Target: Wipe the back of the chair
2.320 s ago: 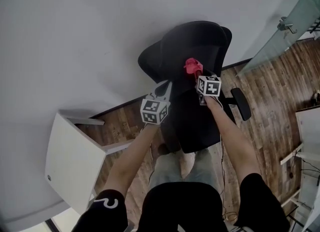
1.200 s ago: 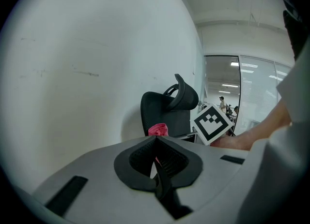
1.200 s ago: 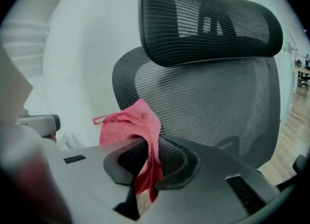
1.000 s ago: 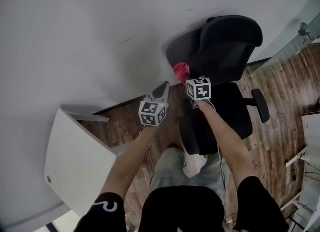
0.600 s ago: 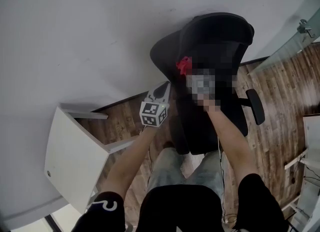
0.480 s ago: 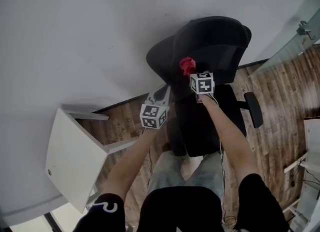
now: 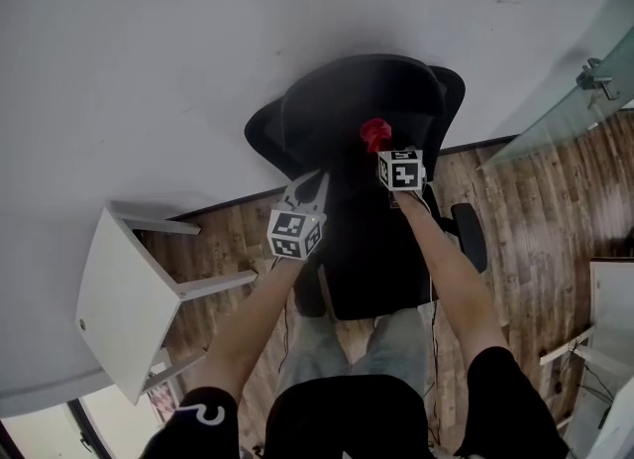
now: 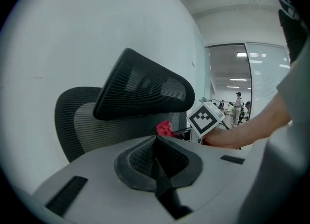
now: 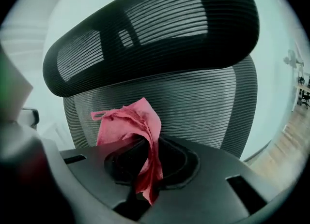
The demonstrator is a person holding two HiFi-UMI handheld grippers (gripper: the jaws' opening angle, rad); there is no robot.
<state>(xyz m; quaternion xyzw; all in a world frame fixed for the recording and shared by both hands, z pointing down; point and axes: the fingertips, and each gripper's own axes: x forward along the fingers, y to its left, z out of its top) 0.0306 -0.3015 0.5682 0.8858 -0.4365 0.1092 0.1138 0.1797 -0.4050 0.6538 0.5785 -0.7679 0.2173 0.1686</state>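
A black mesh office chair stands by the white wall, its backrest and headrest facing me. My right gripper is shut on a red cloth, which bunches out of its jaws right in front of the backrest mesh. My left gripper is shut with nothing in it, at the chair's left side, a little short of the backrest. The cloth and the right gripper's marker cube show in the left gripper view.
A white side table stands on the wooden floor at lower left. A glass partition with a metal handle is at the upper right. The chair's armrest sticks out on the right. The white wall is close behind the chair.
The chair has swung left and nearer in the head view. My right gripper stays on the backrest with the cloth; the left gripper now lies against the chair's left side.
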